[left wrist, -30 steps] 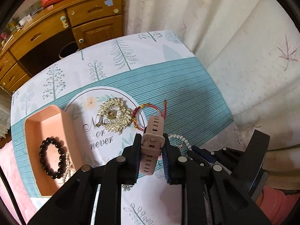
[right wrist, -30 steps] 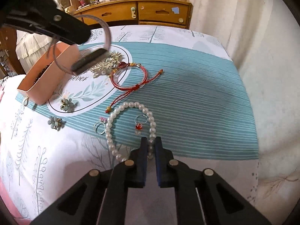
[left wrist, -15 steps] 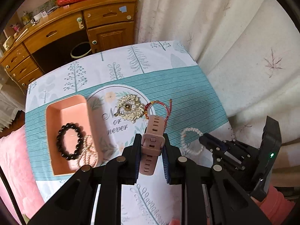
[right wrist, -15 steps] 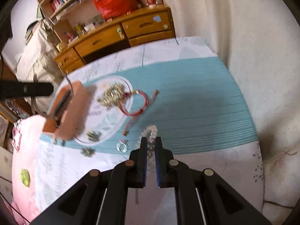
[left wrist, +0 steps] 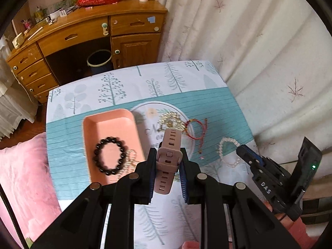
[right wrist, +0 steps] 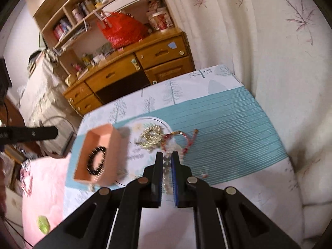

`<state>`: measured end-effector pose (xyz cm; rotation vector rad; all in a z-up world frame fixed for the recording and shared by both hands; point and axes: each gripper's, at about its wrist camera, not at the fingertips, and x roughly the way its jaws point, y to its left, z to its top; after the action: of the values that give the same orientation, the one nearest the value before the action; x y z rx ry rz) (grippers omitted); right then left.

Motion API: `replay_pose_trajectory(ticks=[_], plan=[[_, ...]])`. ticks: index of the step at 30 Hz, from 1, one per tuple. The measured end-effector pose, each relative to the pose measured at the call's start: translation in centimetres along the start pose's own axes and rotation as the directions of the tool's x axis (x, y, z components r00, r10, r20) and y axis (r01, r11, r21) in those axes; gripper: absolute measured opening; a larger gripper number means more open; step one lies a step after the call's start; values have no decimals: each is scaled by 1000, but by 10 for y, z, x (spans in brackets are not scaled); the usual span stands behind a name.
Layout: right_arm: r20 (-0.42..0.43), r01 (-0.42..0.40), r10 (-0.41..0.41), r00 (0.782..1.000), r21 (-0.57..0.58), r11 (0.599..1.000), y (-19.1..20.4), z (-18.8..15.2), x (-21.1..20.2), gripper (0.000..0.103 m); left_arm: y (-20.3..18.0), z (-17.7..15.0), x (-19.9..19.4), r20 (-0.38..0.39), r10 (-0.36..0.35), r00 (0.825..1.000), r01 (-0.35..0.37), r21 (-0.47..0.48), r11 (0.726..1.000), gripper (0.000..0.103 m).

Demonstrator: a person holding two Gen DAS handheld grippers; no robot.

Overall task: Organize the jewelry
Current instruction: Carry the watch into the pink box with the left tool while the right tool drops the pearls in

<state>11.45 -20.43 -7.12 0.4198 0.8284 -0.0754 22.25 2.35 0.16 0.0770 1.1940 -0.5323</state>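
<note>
Above the bench [left wrist: 128,83], both claws have been raised: left claw [left wrist: 168,161] pinching the watch [left wrist: 169,157], right claw [right wrist: 166,167] pinching pearls [right wrist: 166,166], tray [left wrist: 110,124] presumably next.

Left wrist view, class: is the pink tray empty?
No: the pink tray holds a dark bead bracelet and a pale beaded piece.

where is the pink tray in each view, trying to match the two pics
Left wrist view: the pink tray lies left of centre on the teal cloth, holding a black bead bracelet, just left of the watch strap in the left gripper.
Right wrist view: the tray sits at left-centre, tilted by the fisheye, with the same bracelet inside.
Shared landmark: the wooden desk beyond the table.
</note>
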Motion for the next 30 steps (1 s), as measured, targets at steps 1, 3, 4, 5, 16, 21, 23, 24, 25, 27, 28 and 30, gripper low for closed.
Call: replay_pose_trajectory(ticks=[1,3,4,5,16,21,23,24,25,27,28,30], plan=[[7,-2,2,1000,14,1000,6,-1,-1,7,8,1,-1,-1,-1,1000,1,7,1000,18],[17,-4,4,1000,32,999,16,-3,-1,7,20,2,-4,2,6,1000,-6,20,1000,18],[26,-11,10,1000,40,999,23,-4,-1,7,26,3,-5,5,8,1000,-8,26,1000,18],[36,-20,18,999,47,999,31,-6,-1,7,35,5,-5,7,11,1000,-12,34,999,18],[98,-164,163,982,0,986,123,-13,13,7,95,12,-7,42,13,999,-15,61,998,18],[48,-210,212,976,-43,977,165,-14,34,8,114,16,-2,51,6,999,-8,44,999,18],[31,-229,231,973,-53,972,175,-16,39,8,118,17,-1,61,-15,998,12,39,999,18],[28,-231,233,972,-61,971,179,-17,41,8,119,18,0,65,-21,998,18,41,999,18],[27,-226,228,973,-72,972,184,-18,42,8,118,19,1,69,-27,997,23,45,999,18],[18,-221,223,975,-84,972,190,-20,48,8,116,19,4,67,-22,997,19,49,999,18],[11,-213,215,977,-83,974,191,-20,51,8,115,19,5,63,-13,998,10,49,999,19],[-27,-155,153,988,-85,984,192,-22,61,14,112,19,6,54,-8,999,6,46,999,23]])
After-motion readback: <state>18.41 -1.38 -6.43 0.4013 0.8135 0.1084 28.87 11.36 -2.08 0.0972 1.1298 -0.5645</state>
